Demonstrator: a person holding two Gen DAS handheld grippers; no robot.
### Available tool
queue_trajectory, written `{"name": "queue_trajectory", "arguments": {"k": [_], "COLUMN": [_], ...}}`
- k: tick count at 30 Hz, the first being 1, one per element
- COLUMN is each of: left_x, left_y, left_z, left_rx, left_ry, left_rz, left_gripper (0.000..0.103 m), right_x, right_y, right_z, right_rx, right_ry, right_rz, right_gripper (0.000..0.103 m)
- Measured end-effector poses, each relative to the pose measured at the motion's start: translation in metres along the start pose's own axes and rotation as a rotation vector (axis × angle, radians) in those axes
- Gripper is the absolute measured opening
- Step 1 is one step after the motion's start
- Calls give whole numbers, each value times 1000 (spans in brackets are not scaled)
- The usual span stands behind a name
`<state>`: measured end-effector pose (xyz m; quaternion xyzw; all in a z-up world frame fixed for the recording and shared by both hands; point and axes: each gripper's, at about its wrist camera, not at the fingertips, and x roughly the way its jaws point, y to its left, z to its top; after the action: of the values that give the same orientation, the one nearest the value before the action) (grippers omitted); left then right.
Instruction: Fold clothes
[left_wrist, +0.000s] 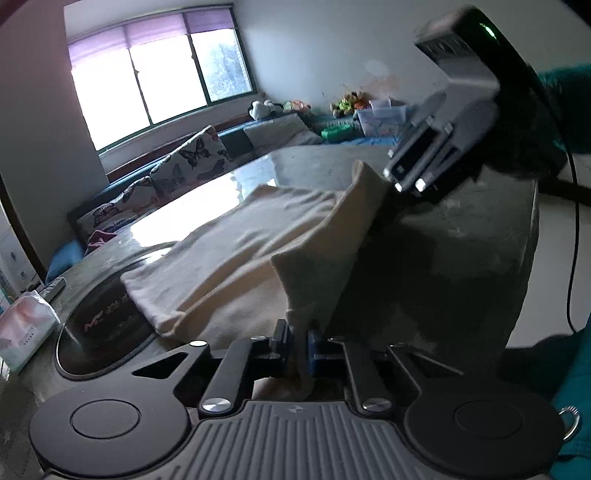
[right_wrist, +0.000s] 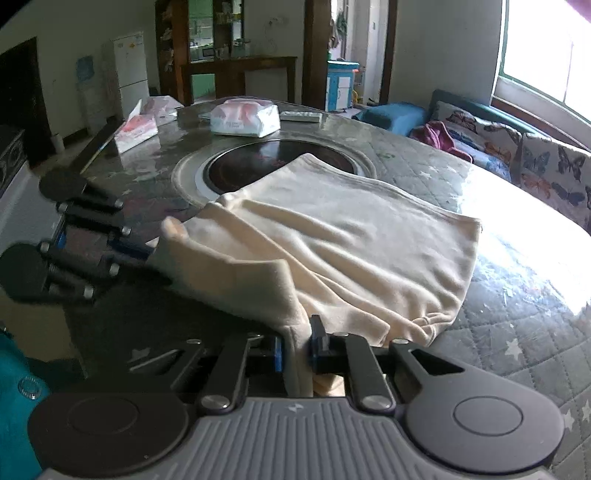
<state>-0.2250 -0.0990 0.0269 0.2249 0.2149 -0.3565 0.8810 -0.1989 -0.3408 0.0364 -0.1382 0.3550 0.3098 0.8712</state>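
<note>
A cream garment (left_wrist: 236, 251) lies spread on the round table, part of it over the dark centre disc. My left gripper (left_wrist: 300, 341) is shut on a near corner of it and holds that edge lifted. My right gripper (right_wrist: 297, 349) is shut on the other near corner of the cream garment (right_wrist: 351, 236). In the left wrist view the right gripper (left_wrist: 408, 182) holds the raised far corner. In the right wrist view the left gripper (right_wrist: 147, 247) grips the cloth at the left. The edge between them hangs raised above the table.
The table (right_wrist: 517, 314) has a quilted cover under glass and a dark round centre disc (right_wrist: 258, 162). Tissue packs (right_wrist: 243, 118) and a remote (right_wrist: 301, 116) sit on its far side. A sofa with butterfly cushions (left_wrist: 192, 158) runs beside the table under the window.
</note>
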Motion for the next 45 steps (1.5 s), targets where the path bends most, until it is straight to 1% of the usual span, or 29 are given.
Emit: {"name": "queue_trajectory", "arguments": {"k": [3, 5, 10, 13, 17, 22, 29, 31, 34, 39, 40, 42, 43, 44, 45], "left_x": [-14, -25, -65, -89, -96, -78, -31, -13, 19, 68, 78, 92, 98, 101, 102], "left_y": [1, 1, -6, -8, -3, 16, 55, 66, 81, 102, 105, 112, 117, 123, 130], "left_z": [6, 10, 13, 14, 18, 31, 54, 59, 61, 55, 53, 49, 47, 44, 42], "left_rx": [2, -2, -27, -72, -89, -121, -129, -129, -132, -177, -185, -204, -227, -250, -269], "left_ry": [-31, -48, -71, -87, -88, -103, -104, -89, -48, 31, 48, 76, 91, 101, 103], "left_rz": [-3, -20, -100, -152, -147, -119, -107, -102, -94, -91, -81, -43, -29, -15, -2], "left_gripper": [9, 9, 9, 9, 9, 9, 8, 8, 8, 9, 9, 10, 11, 12, 12], "right_x": [-10, -22, -62, -87, -99, -94, -70, -60, -33, 14, 23, 38, 43, 47, 52], "right_y": [5, 9, 27, 43, 54, 41, 0, -13, -35, -65, -71, -80, -84, -89, -93], "right_z": [-2, -3, -10, -15, -16, -2, 29, 37, 49, 53, 51, 46, 43, 40, 37], "right_rx": [-16, -34, -66, -77, -66, -27, 18, 23, 37, 105, 125, 169, 199, 228, 258], "right_ry": [-20, -28, -12, 4, 12, -23, -14, -8, 13, 53, 58, 52, 52, 52, 52], "right_rz": [2, 10, 71, 110, 126, 88, 63, 58, 50, 35, 36, 1, -6, -14, -22], "right_gripper": [10, 10, 10, 10, 10, 10, 10, 10, 10, 10, 11, 17, 17, 26, 31]}}
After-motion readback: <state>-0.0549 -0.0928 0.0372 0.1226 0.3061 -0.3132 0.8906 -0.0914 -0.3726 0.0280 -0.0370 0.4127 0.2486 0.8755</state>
